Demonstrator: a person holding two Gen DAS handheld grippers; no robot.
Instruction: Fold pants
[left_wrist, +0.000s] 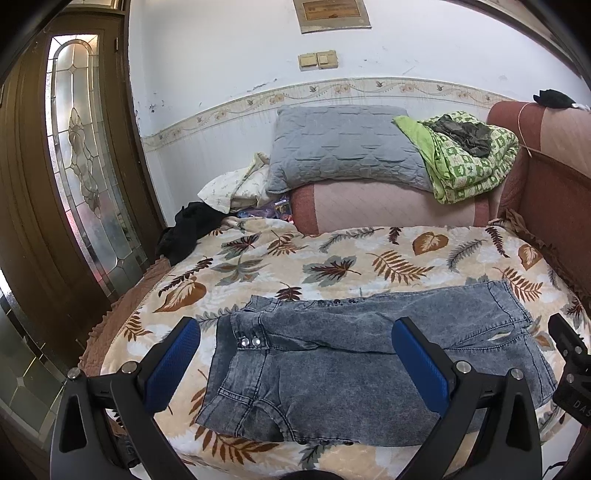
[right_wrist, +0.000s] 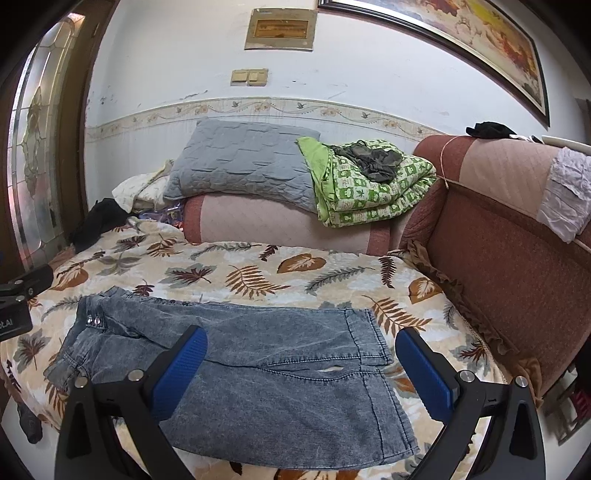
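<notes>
Left wrist view: my left gripper (left_wrist: 295, 363) and right gripper (right_wrist: 301, 369) gape empty; a one-layer pinch would skew the pants (left_wrist: 369, 362).

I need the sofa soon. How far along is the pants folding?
Done: the pants lie flat on the leaf-print cover, and they look already folded over on themselves, waist to the left, hems to the right. In hand: nothing; the left gripper and right gripper hover open above the denim. Left: probably at least one more fold to make a compact stack.
</notes>
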